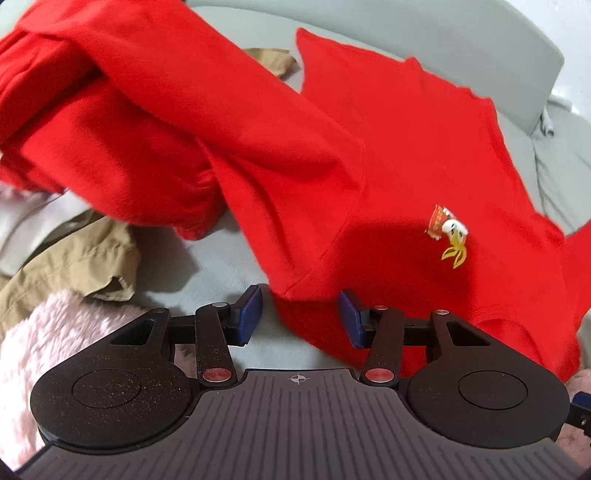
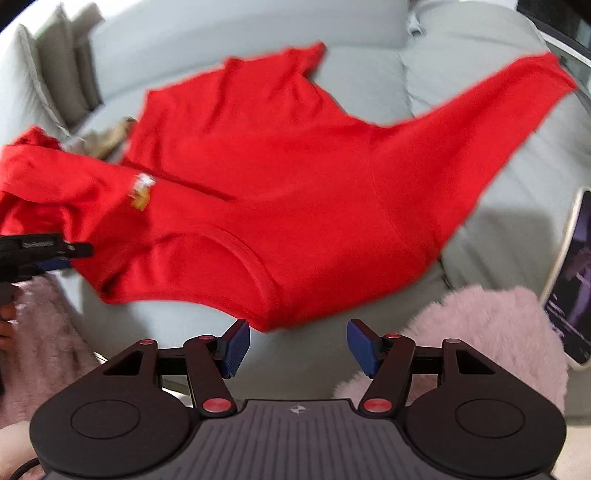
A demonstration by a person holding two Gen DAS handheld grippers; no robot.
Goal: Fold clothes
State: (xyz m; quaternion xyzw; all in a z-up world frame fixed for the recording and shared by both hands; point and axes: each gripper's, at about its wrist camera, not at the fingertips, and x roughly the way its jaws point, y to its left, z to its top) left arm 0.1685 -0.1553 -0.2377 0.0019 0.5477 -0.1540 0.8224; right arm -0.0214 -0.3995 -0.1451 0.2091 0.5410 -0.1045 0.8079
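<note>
Okay, left wrist view: the left gripper points steeply down at a pale grey sofa, blue pads apart with a clear gap, nothing pinched. An edge of the red shirt lies in that gap near the right pad, but the pads aren't pressing on it, so I read it as open, not gripping. The shirt is spread across the sofa seat, one sleeve running diagonally up to the left and bunched at its end. A small yellow and white logo shows on the chest. Tan garment lies crumpled on the left beside the shirt, a second bit of tan cloth peeks out behind the sleeve. Pink fluffy fabric sits at lower left, touching the tan piece. Right wrist view: the right gripper also points down, pads wide apart, empty; the shirt's lower edge sits just ahead of the fingertips, not between them, so open. Shirt lies flat on the sofa cushions, other sleeve stretched out to the upper right, picture blurred. Pink fluffy fabric at lower right, a phone with lit screen at the right edge. The left gripper shows at the left edge, at the shirt's side; its jaw state isn't readable from here.
</note>
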